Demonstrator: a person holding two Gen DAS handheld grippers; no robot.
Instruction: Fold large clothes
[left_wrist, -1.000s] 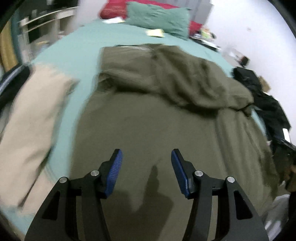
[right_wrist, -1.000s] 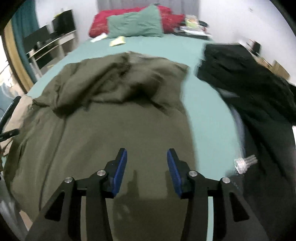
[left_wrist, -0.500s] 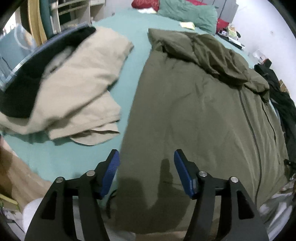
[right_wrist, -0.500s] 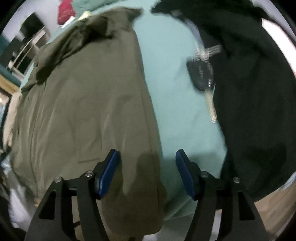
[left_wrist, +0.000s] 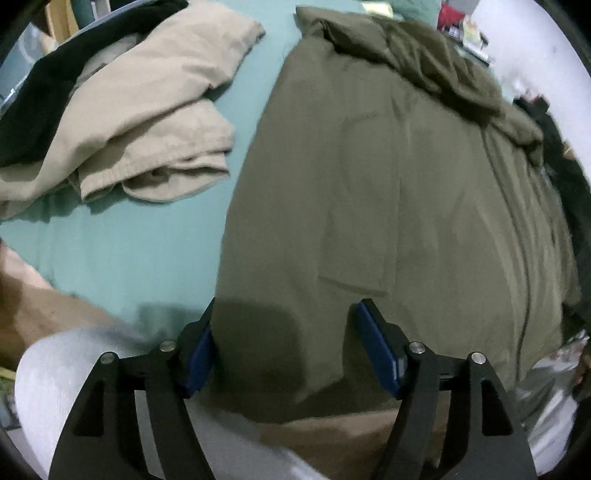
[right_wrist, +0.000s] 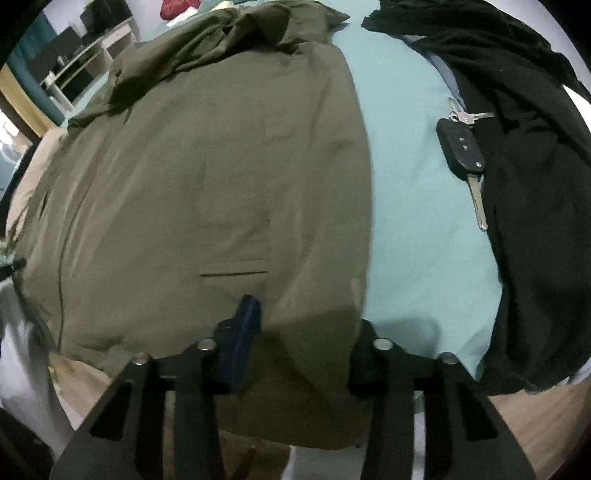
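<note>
Left wrist view: we see the jacket (left_wrist: 369, 192) laid flat on the bed (left_wrist: 122, 251), hem toward us and hanging a little over the bed's near edge, hood bunched at the far end. Our left tongs (left_wrist: 284, 347) are spread wide and straddle the hem's left corner; one pad sits at the jacket's side edge, the other over the cloth, and nothing is pinched. A beige garment (left_wrist: 147, 110) lies just beside the jacket on the left, apart from it.

Right wrist view: the same jacket (right_wrist: 221, 166) fills the middle, its pocket slit just beyond the pads. Our right tongs (right_wrist: 303, 332) are spread too, straddling the hem's right corner with the side edge running between the pads; they grip nothing yet. A key (right_wrist: 461, 147) lies on the sheet to the right, touching a black garment (right_wrist: 535, 184), and both sit clear of the jacket.

We judge that we are at the grasp before a fold: both tongs are lined up on the two hem corners. The next move calls for lowering each pair so that one pad slips under the hem, pressing them together on all layers, then lifting evenly and carrying the hem up toward the hood. The slick cloth may slide out if we take too shallow a bite.
</note>
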